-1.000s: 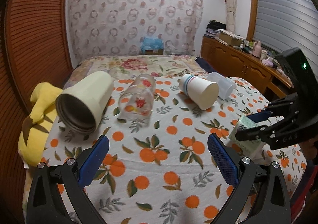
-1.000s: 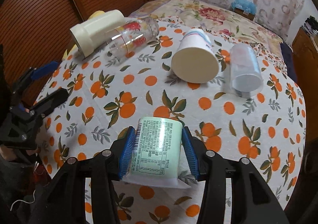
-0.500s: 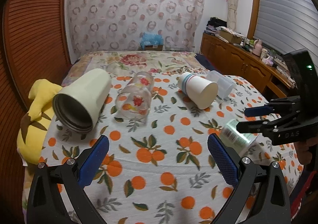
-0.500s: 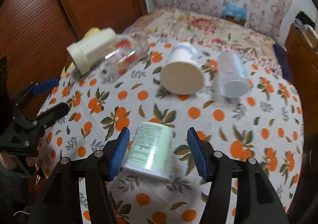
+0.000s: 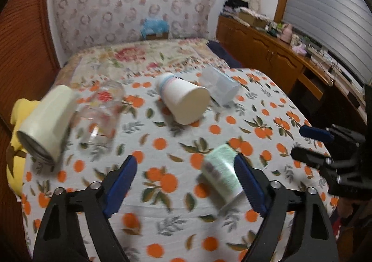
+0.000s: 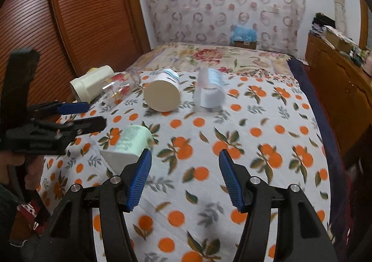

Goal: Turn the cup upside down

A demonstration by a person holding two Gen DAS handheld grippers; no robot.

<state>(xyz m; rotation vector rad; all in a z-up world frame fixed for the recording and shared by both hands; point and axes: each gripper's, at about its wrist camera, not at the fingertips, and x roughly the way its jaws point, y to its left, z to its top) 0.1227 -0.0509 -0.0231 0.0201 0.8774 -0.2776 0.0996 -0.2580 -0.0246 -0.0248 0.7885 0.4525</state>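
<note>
A pale green cup [image 5: 220, 174] with a printed label lies on its side on the orange-print cloth, free of both grippers. In the left wrist view it lies just inside my open left gripper's [image 5: 186, 183] right finger. In the right wrist view the cup [image 6: 129, 143] lies just left of and beyond my open, empty right gripper [image 6: 184, 178]. The left gripper [image 6: 86, 115] shows there at the left, and the right gripper [image 5: 309, 143] shows at the right of the left wrist view.
Further back several cups lie on their sides: a cream tumbler [image 5: 46, 122], a clear printed glass [image 5: 102, 115], a white paper cup [image 5: 183, 101] and a clear plastic cup [image 5: 220, 90]. A yellow plush [image 5: 16, 136] sits at the left edge. A wooden cabinet [image 6: 337, 90] stands at the right.
My right gripper opened and let go of the green cup, then drew back and to the right. The cup now lies on its side. My left gripper moved toward it.
</note>
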